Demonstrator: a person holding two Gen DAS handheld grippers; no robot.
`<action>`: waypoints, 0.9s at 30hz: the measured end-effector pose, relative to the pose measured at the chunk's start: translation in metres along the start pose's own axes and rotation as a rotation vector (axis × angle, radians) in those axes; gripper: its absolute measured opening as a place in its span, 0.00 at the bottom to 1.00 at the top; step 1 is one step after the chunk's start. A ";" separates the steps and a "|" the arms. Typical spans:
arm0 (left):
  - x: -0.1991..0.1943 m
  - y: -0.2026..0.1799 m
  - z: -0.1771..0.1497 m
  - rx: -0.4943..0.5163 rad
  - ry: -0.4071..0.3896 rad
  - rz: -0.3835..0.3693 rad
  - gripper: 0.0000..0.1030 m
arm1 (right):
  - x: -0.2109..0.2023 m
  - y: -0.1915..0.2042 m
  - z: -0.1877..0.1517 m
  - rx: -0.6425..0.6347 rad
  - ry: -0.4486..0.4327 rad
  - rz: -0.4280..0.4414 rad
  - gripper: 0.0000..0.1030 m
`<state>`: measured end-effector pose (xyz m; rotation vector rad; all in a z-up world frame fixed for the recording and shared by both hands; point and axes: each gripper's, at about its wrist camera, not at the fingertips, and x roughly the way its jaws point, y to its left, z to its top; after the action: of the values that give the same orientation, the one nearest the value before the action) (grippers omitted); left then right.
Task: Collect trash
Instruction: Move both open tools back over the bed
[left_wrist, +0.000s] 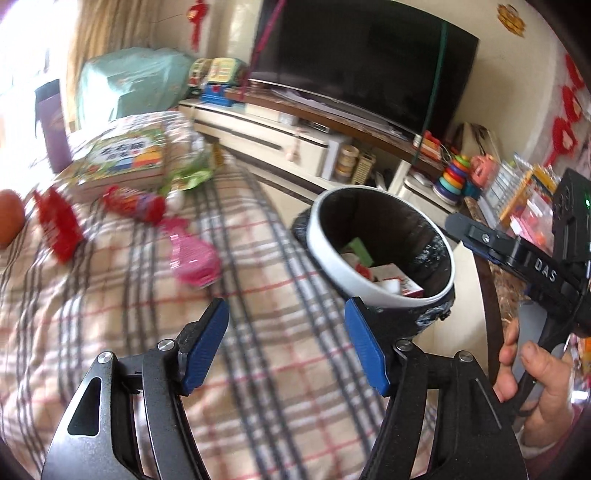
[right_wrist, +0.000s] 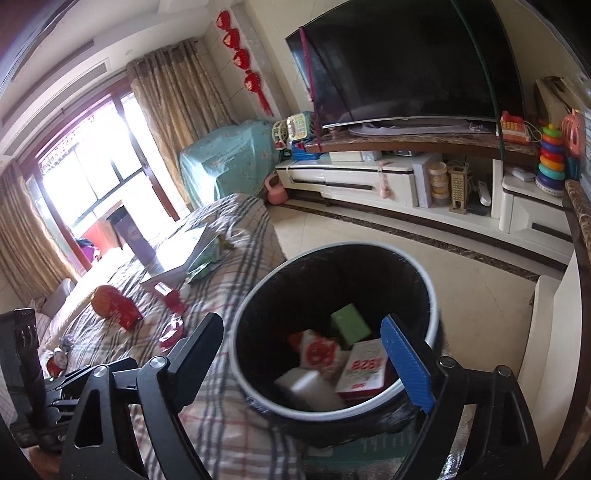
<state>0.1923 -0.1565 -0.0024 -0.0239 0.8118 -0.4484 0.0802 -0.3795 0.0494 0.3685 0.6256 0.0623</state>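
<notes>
We hold both grippers open and empty: right gripper (right_wrist: 314, 354) over the bin (right_wrist: 436, 295), left gripper (left_wrist: 286, 347) beside it. Drop looks done; next, grab the pink wrapper (left_wrist: 194, 258) left of the bin.

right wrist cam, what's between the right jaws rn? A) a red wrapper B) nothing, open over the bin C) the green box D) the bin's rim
B: the right gripper has its jaws spread wide with nothing pinched; through the gap you look down into the trash bin, where the green box and red-and-white packets already lie.
</notes>
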 end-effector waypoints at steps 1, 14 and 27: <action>-0.002 0.005 -0.001 -0.007 -0.003 0.007 0.65 | 0.000 0.006 -0.002 -0.005 0.003 0.003 0.86; -0.037 0.088 -0.031 -0.147 -0.032 0.126 0.72 | 0.016 0.081 -0.033 -0.103 0.061 0.097 0.92; -0.053 0.141 -0.052 -0.236 -0.040 0.190 0.72 | 0.048 0.143 -0.063 -0.220 0.104 0.164 0.92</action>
<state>0.1765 -0.0004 -0.0286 -0.1733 0.8156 -0.1710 0.0900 -0.2179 0.0261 0.2035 0.6827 0.3068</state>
